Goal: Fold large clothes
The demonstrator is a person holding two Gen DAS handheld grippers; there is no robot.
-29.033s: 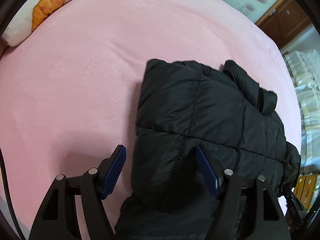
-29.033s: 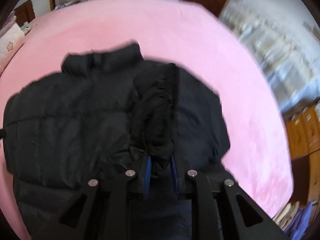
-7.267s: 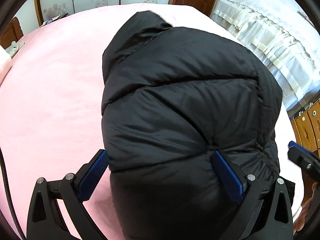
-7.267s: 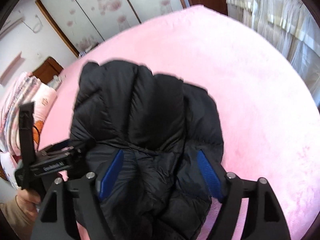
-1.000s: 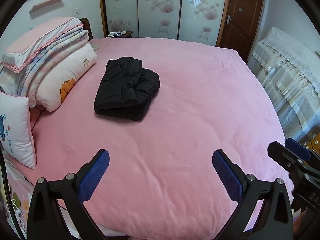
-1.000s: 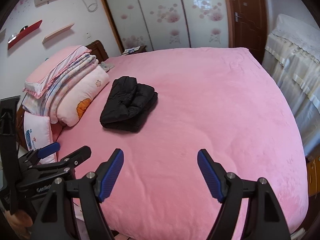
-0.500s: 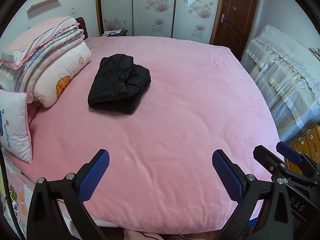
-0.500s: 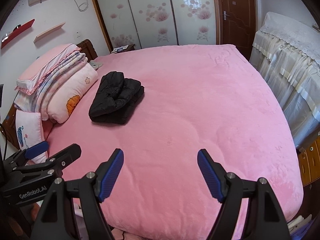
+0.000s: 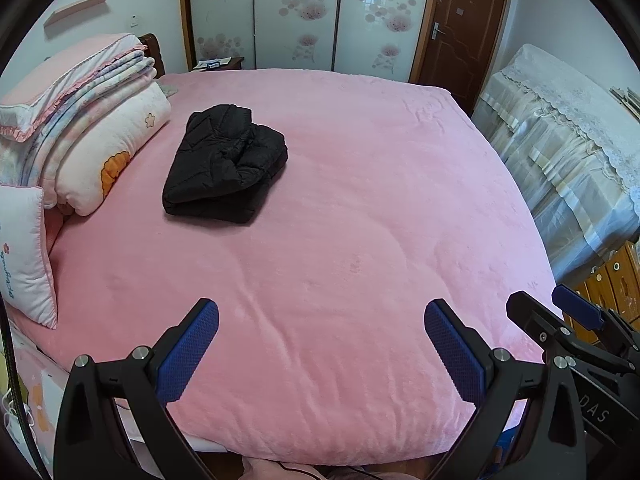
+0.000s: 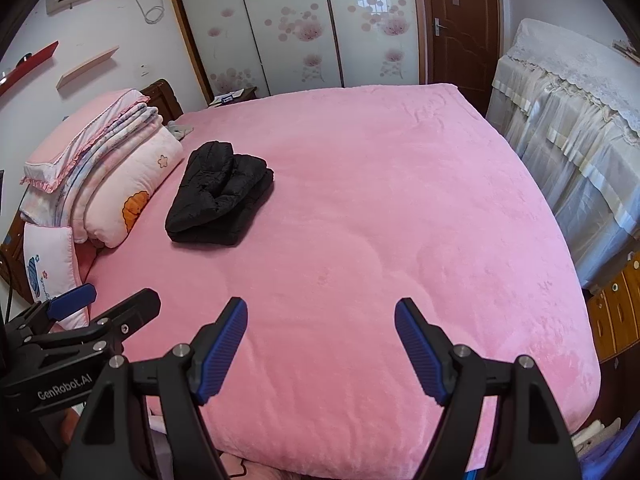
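Both grippers, left (image 9: 320,354) and right (image 10: 320,348), had drawn back off the bed (image 9: 360,240) with jaws spread and empty, leaving the folded jacket (image 9: 226,164) near its head-end left corner, so folding looked finished and nothing remained to grasp.

A: So where's everything sitting? The folded jacket (image 9: 226,162) is on the bed (image 9: 360,240), upper left of the frame, right?

B: Yep, just beside the stack of bedding (image 9: 80,120) at the left edge, with a small pillow (image 9: 24,256) lower left. Wardrobe (image 9: 296,16) and door (image 9: 460,28) sit behind the bed, top of frame. Covered furniture (image 9: 568,136) runs along the right. Both grippers (image 9: 320,352) (image 10: 320,344) hang at the bottom, well apart from the jacket.
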